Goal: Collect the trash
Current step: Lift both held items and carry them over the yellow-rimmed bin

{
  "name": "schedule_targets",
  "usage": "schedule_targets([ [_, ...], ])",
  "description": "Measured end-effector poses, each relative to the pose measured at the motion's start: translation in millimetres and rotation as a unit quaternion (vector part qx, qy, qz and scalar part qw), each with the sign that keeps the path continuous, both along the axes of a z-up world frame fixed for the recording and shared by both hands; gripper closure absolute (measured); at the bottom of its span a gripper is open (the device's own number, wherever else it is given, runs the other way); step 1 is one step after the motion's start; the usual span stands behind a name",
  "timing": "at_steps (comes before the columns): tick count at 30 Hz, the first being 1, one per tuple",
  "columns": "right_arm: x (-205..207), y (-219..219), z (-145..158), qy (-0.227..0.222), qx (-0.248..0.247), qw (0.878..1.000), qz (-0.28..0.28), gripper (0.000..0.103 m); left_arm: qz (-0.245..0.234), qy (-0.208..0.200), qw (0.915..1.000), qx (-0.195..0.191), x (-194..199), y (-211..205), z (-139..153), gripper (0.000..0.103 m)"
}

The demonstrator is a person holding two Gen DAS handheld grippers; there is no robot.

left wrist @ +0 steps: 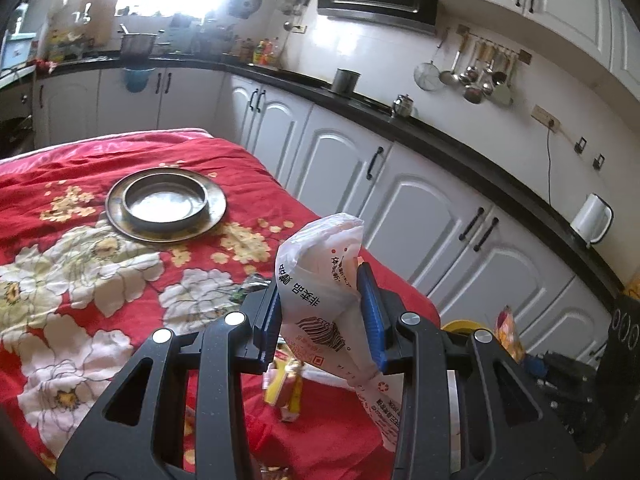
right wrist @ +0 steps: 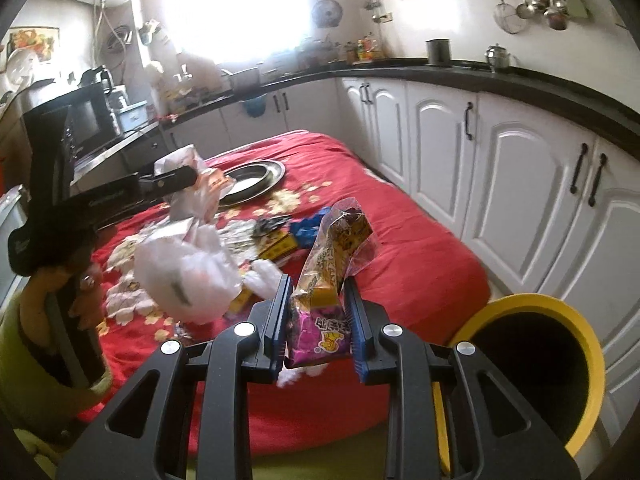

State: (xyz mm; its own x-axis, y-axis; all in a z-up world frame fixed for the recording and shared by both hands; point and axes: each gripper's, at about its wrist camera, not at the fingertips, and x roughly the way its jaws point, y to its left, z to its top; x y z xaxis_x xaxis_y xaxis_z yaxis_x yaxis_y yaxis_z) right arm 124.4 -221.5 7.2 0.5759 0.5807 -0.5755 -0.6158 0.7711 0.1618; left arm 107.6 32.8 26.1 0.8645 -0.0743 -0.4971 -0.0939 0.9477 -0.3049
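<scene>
My left gripper (left wrist: 322, 280) is shut on a white plastic bag (left wrist: 320, 264) with printed text and a barcode, held above the red floral tablecloth (left wrist: 80, 280). From the right wrist view the same bag (right wrist: 188, 268) hangs from the left gripper (right wrist: 192, 178) over the table. My right gripper (right wrist: 316, 292) is shut on a yellow and purple snack wrapper (right wrist: 332, 256), held near the table's front edge. A yellow-rimmed trash bin (right wrist: 560, 364) stands open just right of it. More wrappers (right wrist: 280, 240) lie on the cloth.
A metal plate with a bowl (left wrist: 166, 204) sits at the far side of the table. White cabinets (left wrist: 420, 216) under a black counter run along the right. A microwave (right wrist: 80, 124) stands at the left. A yellow packet (left wrist: 284, 388) lies below the left gripper.
</scene>
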Motion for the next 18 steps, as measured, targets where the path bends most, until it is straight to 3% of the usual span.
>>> schedule_targets([
  [18, 9.3, -77.7, -7.4, 0.006, 0.017, 0.996, -0.087, 0.078, -0.055, 0.005, 0.998, 0.032, 15.9, -68.4, -8.0, 0.075],
])
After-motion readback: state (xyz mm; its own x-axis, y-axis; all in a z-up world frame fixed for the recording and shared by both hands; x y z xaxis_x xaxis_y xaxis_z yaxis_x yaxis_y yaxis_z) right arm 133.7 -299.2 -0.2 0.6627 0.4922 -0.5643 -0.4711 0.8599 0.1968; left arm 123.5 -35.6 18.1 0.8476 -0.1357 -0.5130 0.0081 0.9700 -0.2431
